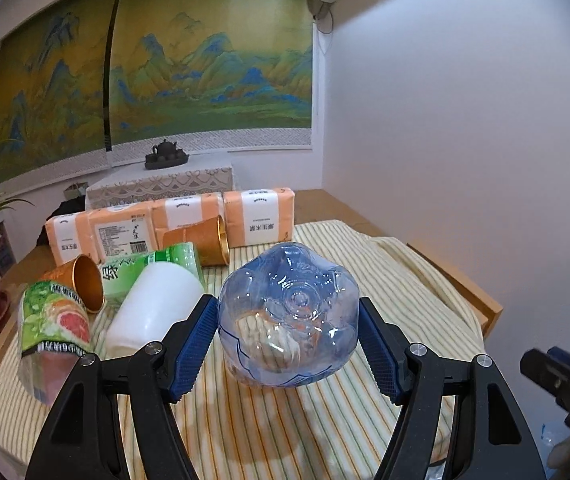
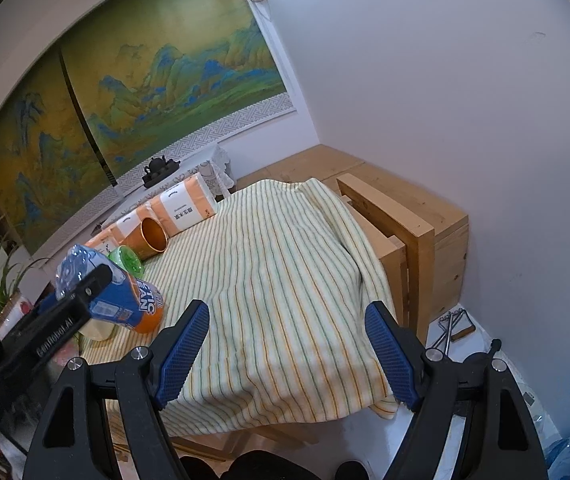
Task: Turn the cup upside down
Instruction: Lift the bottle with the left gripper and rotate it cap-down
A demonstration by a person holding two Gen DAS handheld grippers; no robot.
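1. Clear blue-tinted plastic cup, apparently a cut-off bottle base, sits between the pads of the left gripper. Its moulded bottom faces the left wrist camera and points up and away.
2. Jaws of the left gripper: both blue pads appear to touch the cup's sides, so I judge them clenched on it. Right wrist view agrees: the cup is held above the left edge of the striped cloth covering the desk, tilted, closed end uppermost.
3. Right gripper: jaws released, spread wide, nothing between them. It hangs over the near edge of the cloth, well apart from the cup.
4. Key relation: the cup's long axis runs roughly along the left gripper's fingers, closed end outward. Left hand is the nearer and holds it; the right is idle.
5. Judgement: flip looks largely made; what remains is setting the rim down on bare cloth.
6. Clutter to the left: a white cup, copper cups lying on their sides, labelled bottle pieces. Placement should stay right of these.
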